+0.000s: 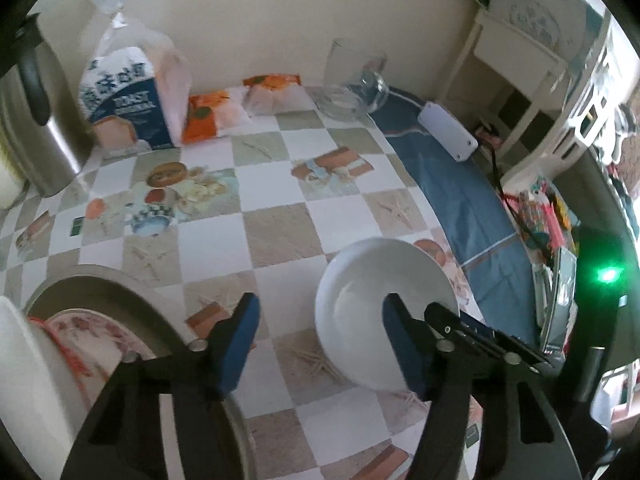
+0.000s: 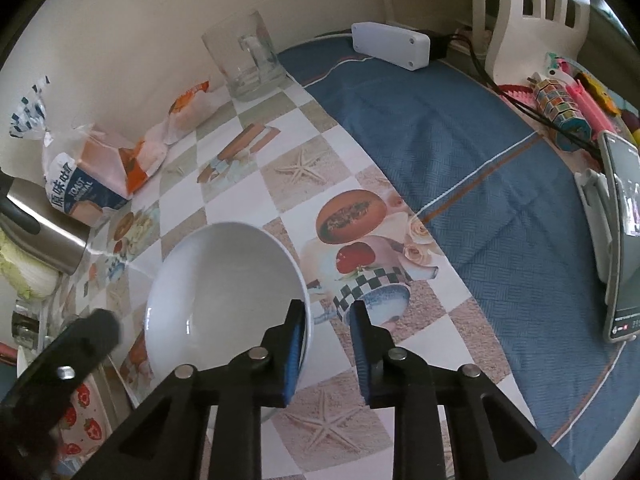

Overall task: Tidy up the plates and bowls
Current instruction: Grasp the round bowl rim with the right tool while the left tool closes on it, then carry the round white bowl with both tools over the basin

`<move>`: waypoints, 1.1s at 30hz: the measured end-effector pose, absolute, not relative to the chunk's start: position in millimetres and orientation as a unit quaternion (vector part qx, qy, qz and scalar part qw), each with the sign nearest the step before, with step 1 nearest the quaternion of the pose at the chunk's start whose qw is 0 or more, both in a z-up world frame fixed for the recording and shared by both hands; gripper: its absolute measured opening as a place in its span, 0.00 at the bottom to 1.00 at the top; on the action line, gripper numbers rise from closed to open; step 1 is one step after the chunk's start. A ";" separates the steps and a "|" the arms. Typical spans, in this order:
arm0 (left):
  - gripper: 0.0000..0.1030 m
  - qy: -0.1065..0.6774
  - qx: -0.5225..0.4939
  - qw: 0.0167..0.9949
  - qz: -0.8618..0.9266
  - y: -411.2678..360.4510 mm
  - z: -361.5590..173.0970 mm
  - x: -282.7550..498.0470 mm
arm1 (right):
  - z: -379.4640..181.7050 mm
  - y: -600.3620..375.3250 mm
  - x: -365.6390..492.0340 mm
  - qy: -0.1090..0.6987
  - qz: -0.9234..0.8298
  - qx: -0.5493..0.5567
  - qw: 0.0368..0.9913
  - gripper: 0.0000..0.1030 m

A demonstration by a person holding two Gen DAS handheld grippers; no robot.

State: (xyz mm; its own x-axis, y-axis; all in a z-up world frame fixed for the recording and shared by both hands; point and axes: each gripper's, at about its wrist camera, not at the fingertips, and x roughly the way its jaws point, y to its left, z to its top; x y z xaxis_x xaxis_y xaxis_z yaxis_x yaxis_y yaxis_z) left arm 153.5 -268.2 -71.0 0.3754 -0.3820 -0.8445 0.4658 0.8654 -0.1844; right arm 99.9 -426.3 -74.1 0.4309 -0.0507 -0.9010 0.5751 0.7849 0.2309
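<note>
White bowl (image 2: 224,296), plain. Tablecloth (image 2: 280,152): beige-and-white checks, starfish and fruit prints. Blue woven cloth (image 2: 460,168) on right, thin white and brown stripes. Bread bag (image 2: 80,188) far left: blue and white. Near left, plate (image 2: 86,412) with red strawberries. Gripper pads (image 2: 294,356) blue.

Glossy white ceramic bowl (image 2: 224,292); clear glass mug (image 2: 244,56); brushed-metal kettle (image 1: 36,120).

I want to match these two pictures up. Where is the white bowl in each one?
Left wrist view: the white bowl is low and right of centre, behind the left gripper.
Right wrist view: the bowl is low and left of centre, at the right gripper.
Shared landmark: the glass mug near the wall.
</note>
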 end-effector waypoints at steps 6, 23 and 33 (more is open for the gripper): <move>0.20 0.525 0.025 0.813 -0.252 -275.0 -106.0 165.3 | -75.3 -426.7 100.6 0.493 -0.188 0.269 0.806 0.19; 0.10 0.526 0.002 0.811 -0.259 -271.4 -114.0 169.1 | -72.2 -416.2 105.0 0.493 -0.170 0.261 0.812 0.09; 0.10 0.483 -0.001 0.844 -0.235 -226.3 -45.4 155.9 | -14.1 -379.9 104.7 0.444 -0.135 0.246 0.851 0.09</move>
State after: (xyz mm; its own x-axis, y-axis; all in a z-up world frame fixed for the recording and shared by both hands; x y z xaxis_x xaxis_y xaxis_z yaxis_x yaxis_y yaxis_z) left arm 155.9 -226.3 -45.4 0.4240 -0.3972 -0.8139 0.3947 0.8899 -0.2287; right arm 104.7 -379.9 -14.1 0.5693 -0.0115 -0.8221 0.4476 0.8430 0.2982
